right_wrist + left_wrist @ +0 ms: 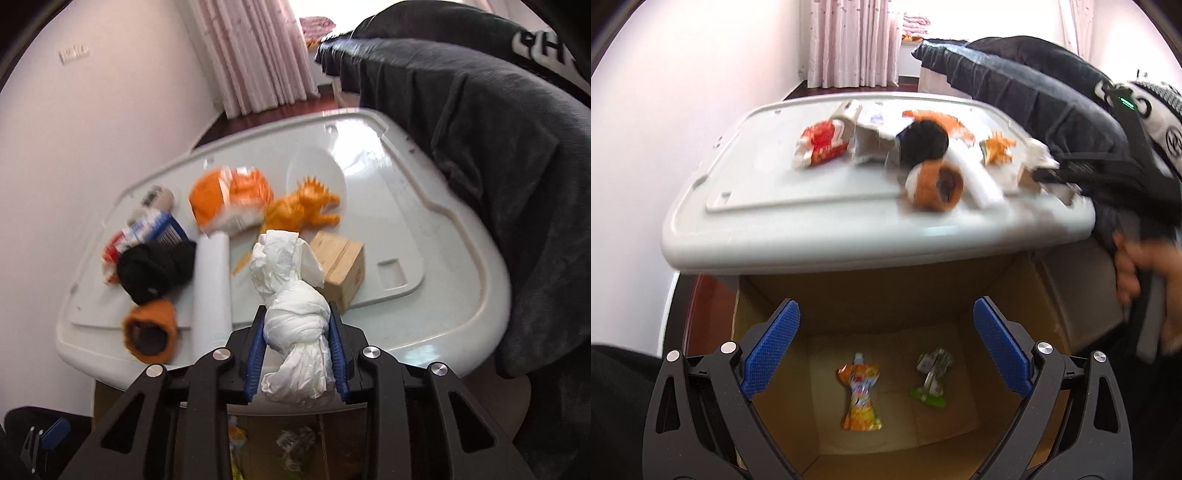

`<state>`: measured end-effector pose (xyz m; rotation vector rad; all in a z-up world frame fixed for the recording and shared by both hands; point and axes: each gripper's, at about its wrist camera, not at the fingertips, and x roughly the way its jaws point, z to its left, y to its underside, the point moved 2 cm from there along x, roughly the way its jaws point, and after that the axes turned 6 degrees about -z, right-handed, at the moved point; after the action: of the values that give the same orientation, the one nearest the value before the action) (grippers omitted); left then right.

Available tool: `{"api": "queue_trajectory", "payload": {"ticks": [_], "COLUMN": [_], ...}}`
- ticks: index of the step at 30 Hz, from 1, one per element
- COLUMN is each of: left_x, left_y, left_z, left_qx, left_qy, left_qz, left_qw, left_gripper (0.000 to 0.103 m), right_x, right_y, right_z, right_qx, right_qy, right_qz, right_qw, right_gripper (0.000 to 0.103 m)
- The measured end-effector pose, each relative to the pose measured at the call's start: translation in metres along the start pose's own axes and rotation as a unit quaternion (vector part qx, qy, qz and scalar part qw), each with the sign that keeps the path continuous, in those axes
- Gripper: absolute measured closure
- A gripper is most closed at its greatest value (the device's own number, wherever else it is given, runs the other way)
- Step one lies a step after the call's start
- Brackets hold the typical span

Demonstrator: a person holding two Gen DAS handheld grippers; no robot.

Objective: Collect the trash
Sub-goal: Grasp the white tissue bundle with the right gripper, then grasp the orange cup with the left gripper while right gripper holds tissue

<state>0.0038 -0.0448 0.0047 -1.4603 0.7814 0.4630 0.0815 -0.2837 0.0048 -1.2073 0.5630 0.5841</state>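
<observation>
My right gripper (297,319) is shut on a knotted white tissue wad (291,295), held above the near edge of the white plastic lid (406,236). My left gripper (886,317) is open and empty over an open cardboard box (768,295) below the lid's front edge. In the box lie an orange drink pouch (860,395) and a crumpled green-and-white carton (932,376). On the lid lie a red snack wrapper (822,146), a torn white-and-blue carton (159,227), an orange bag (231,197), a white foam tube (212,288) and a small cardboard box (341,266).
Also on the lid are a black sock ball (155,269), an orange-and-black sock roll (149,330) and an orange toy dinosaur (303,208). A dark-clothed person (498,155) stands at the right. A white wall is at the left and pink curtains (853,40) hang behind.
</observation>
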Motion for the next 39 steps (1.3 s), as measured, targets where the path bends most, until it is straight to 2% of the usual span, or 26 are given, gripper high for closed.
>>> {"api": "queue_trajectory", "payload": {"ticks": [4, 9, 13, 20, 24, 25, 26, 27, 28, 29, 32, 39], "left_x": [0.017, 0.056, 0.088, 0.116, 0.132, 0.129, 0.125, 0.123, 0.12, 0.119, 0.117, 0.106], "left_y": [-0.033, -0.056, -0.063, -0.073, -0.066, -0.064, -0.061, -0.06, -0.06, -0.06, -0.059, -0.062], "left_z": [-0.022, -0.04, -0.043, -0.04, -0.036, -0.034, -0.035, -0.039, -0.043, -0.05, -0.057, -0.052], "left_qx": [0.012, 0.014, 0.005, -0.017, -0.007, -0.013, -0.008, 0.004, 0.02, 0.038, 0.06, 0.041], "left_qy": [0.018, 0.013, -0.01, -0.061, -0.082, -0.072, -0.063, -0.05, -0.043, -0.04, -0.047, -0.043], "left_qz": [-0.012, -0.004, 0.012, -0.011, -0.003, -0.015, -0.026, -0.033, -0.037, -0.038, -0.04, -0.027], "left_qw": [0.9997, 0.9998, 0.9999, 0.9979, 0.9966, 0.9972, 0.9976, 0.9982, 0.9982, 0.9977, 0.9963, 0.9979], "left_gripper": [0.011, 0.011, 0.011, 0.011, 0.012, 0.02, 0.036, 0.047, 0.064, 0.071, 0.075, 0.079], "right_x": [-0.019, -0.027, -0.032, -0.028, -0.03, -0.031, -0.031, -0.03, -0.03, -0.028, -0.025, -0.019], "right_y": [0.001, -0.006, -0.012, -0.015, -0.016, -0.016, -0.016, -0.016, -0.016, -0.016, -0.013, -0.012], "right_z": [-0.015, -0.025, -0.023, -0.022, -0.026, -0.027, -0.027, -0.027, -0.026, -0.025, -0.026, -0.02], "right_qx": [0.036, 0.066, 0.073, 0.089, 0.101, 0.103, 0.103, 0.104, 0.105, 0.107, 0.111, 0.079], "right_qy": [-0.021, -0.044, -0.062, -0.083, -0.091, -0.093, -0.093, -0.093, -0.094, -0.096, -0.095, -0.069], "right_qz": [-0.017, -0.031, -0.038, -0.026, -0.029, -0.03, -0.03, -0.029, -0.027, -0.025, -0.018, -0.024], "right_qw": [0.999, 0.996, 0.995, 0.992, 0.99, 0.99, 0.99, 0.99, 0.99, 0.989, 0.989, 0.994], "right_gripper": [0.072, 0.072, 0.072, 0.072, 0.072, 0.072, 0.072, 0.072, 0.072, 0.072, 0.072, 0.072]}}
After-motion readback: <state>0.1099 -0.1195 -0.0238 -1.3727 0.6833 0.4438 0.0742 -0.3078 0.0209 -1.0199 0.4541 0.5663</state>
